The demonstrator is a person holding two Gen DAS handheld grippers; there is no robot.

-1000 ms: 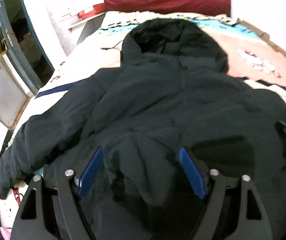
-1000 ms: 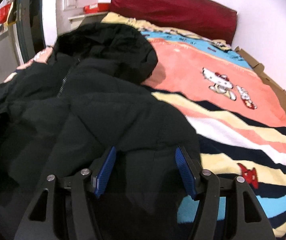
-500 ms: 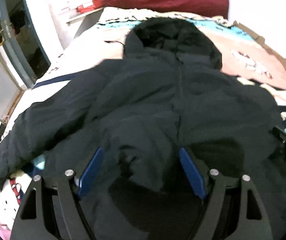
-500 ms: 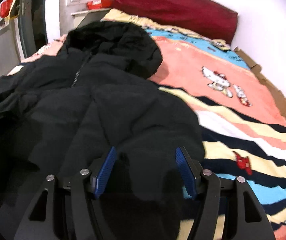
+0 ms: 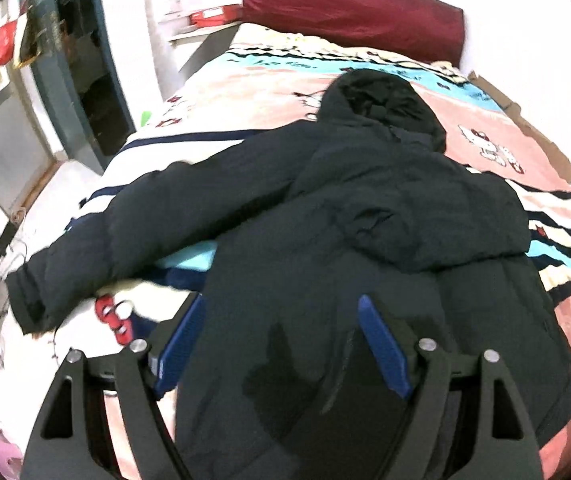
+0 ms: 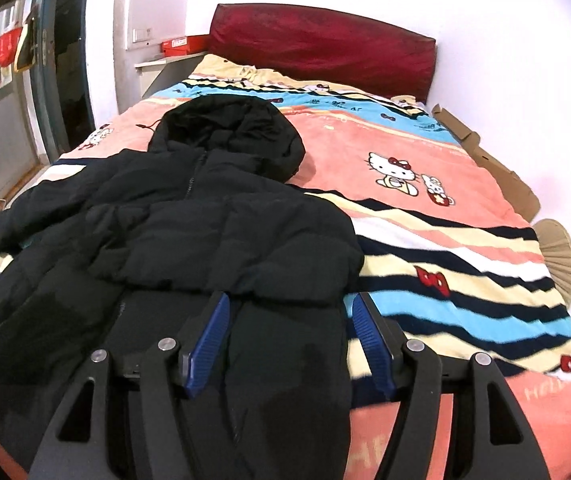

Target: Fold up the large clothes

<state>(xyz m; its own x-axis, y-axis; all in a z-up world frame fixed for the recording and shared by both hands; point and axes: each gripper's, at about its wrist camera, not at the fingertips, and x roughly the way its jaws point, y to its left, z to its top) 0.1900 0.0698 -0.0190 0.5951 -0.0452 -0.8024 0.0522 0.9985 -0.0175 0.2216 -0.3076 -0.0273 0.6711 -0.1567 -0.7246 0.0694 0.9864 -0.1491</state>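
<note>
Black gripper, ribbed blue pads

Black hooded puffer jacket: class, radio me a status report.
Left gripper open, right gripper open, both over the hem. Black hooded puffer jacket flat on striped cartoon blanket, one sleeve outstretched. Nothing blocking.

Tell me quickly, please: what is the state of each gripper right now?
Left gripper: jaws open, above the black jacket, holding nothing.
Right gripper: jaws open, above the same jacket's edge, holding nothing.
</note>
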